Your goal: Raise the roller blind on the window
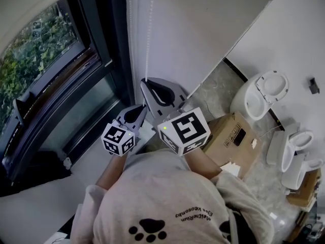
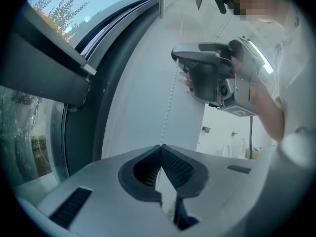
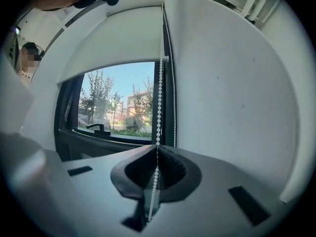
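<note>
The white roller blind [image 3: 118, 43] covers the upper part of the window [image 3: 123, 107]; trees and buildings show below its bottom edge. Its white bead chain [image 3: 159, 93] hangs along the right side of the frame. My right gripper [image 3: 157, 147] is shut on the chain, which runs on down between the pads. Lower on the same chain [image 2: 168, 112], my left gripper [image 2: 160, 146] is shut too. In the head view the right gripper [image 1: 146, 81] sits just above the left gripper [image 1: 144, 107], both close to the white wall [image 1: 203, 29].
A dark window frame and sill [image 1: 61, 116] lie to the left. A black window handle [image 3: 96, 128] sits on the lower frame. On the floor to the right are a white toilet [image 1: 261, 93], a cardboard box [image 1: 231, 136] and more white fixtures [image 1: 294, 151].
</note>
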Available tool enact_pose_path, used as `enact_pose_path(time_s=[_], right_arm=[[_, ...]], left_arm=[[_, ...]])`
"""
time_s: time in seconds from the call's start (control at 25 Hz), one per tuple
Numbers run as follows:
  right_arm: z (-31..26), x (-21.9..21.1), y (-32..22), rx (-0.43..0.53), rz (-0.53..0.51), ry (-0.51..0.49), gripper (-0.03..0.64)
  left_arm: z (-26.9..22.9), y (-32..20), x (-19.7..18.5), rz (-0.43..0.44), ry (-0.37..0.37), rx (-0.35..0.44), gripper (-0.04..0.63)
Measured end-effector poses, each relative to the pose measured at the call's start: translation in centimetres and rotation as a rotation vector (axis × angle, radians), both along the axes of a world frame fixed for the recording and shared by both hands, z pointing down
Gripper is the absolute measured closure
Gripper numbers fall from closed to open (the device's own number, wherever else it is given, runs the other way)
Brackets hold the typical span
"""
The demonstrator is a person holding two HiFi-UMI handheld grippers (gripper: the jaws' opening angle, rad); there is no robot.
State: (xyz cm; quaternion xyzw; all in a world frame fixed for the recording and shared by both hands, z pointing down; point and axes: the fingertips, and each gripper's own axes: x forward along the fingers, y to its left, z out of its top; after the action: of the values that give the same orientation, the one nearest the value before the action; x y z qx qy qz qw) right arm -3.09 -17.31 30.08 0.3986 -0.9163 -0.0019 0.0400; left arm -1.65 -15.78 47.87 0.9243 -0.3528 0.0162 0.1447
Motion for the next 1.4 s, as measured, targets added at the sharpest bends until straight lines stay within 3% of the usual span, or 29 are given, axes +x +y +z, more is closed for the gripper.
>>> enact_pose_path(time_s=[0.28, 0.8, 1.0, 1.12, 1.24, 1.4], right_arm=[[3.5, 0.1, 0.0, -0.012, 0.024, 0.033, 0.606], [11.5, 0.0, 0.1, -0.133, 0.016, 0.091, 0.606], [12.2, -0.3, 0.3, -0.133, 0.009, 0.099, 0.606], [12.2, -0.2, 0.2, -0.13, 0.013, 0.099, 0.606], [12.2, 0.2, 0.1, -0.133, 0.02, 0.093, 0.606], [12.1, 0.6, 0.1, -0.122, 0.029, 0.095, 0.606]], left_arm=[[3.5, -0.1, -0.3, -0.011, -0.033, -0.047, 0.586], [11.2, 1.2, -0.6, 0.003, -0.129, -0.199, 0.586], [11.8, 1.4, -1.2, -0.026, -0.113, -0.215, 0.584], [11.4, 1.7, -0.7, 0.019, -0.117, -0.196, 0.576], [9.4, 1.8, -0.9, 0.029, -0.043, -0.174, 0.433], [4.9, 1.9, -1.5, 0.068, 0.037, -0.143, 0.436]])
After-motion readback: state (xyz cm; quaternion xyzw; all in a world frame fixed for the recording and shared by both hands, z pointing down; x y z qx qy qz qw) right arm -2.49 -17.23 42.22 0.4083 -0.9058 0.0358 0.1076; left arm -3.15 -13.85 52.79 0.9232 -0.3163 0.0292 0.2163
